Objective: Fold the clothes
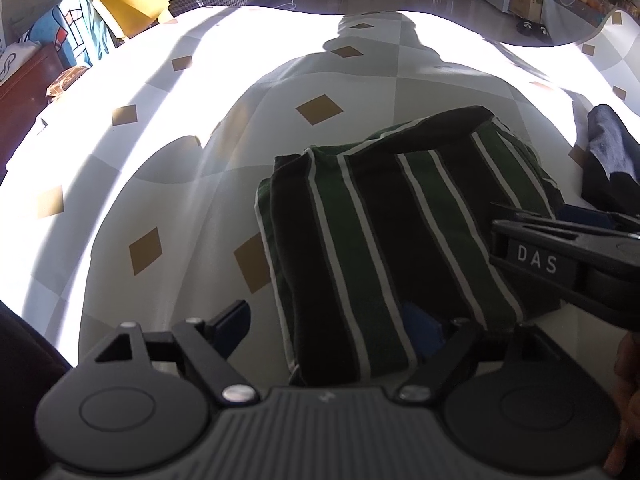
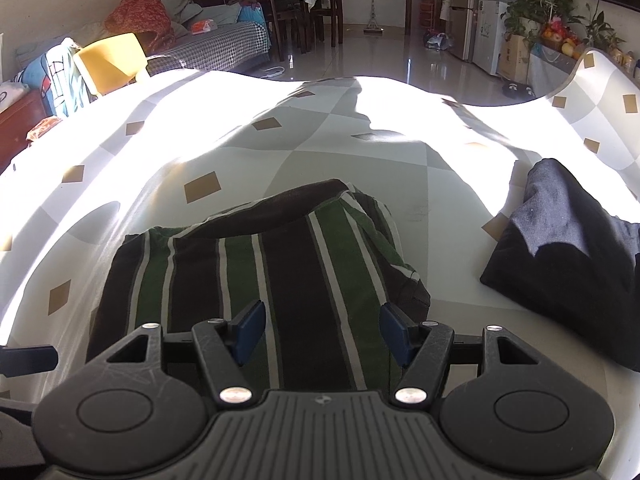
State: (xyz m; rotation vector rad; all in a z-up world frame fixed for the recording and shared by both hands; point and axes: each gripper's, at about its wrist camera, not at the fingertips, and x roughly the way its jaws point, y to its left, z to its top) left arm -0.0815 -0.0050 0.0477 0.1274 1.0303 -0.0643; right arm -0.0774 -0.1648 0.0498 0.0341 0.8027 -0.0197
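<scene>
Left wrist view: striped shirt (image 1: 400, 224), folded, is seen lying on checked tablecloth (image 1: 160, 152). Left gripper (image 1: 332, 326) is held over near left corner of shirt, jaws wide apart, nothing pinched. Right gripper (image 1: 568, 264) is seen at right edge, over shirt. Dark cloth pile (image 1: 608, 168) is seen far right.

Right wrist view: right gripper (image 2: 322, 332) is held over near edge of shirt (image 2: 280, 256), jaws apart, nothing clamped. Dark pile (image 2: 560, 256) is set apart at right. Yellow chair (image 2: 108, 60) is seen behind table.
</scene>
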